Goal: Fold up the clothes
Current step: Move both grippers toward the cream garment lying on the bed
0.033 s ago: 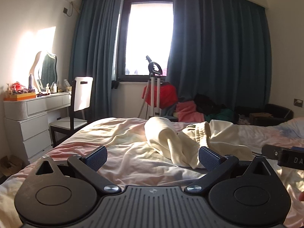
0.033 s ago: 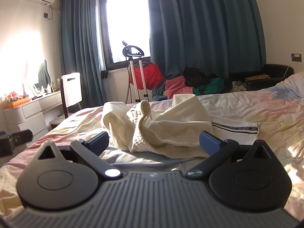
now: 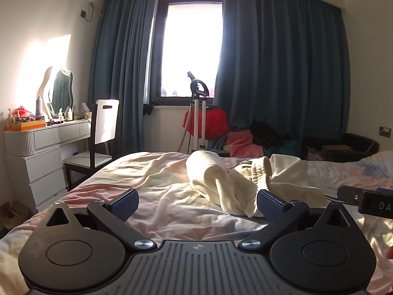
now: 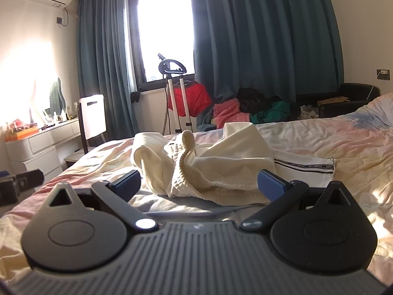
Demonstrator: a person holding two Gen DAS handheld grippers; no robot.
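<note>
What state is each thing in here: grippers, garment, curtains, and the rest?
left gripper: open, empty, short of the garment
right gripper: open, empty, short of the garment
cream garment: crumpled in a heap, unfolded, on the bed
bed sheet: wrinkled
curtains: drawn apart at the window
chair: upright by the dresser

Reads "NOT SIMPLE", repeated along the dark stripe of the white band [image 4: 304, 166] lying on the bed [image 4: 356, 147]; shows white letters "DA", cut off at the frame edge, on the black right gripper [image 3: 378, 205]; nothing else legible.
</note>
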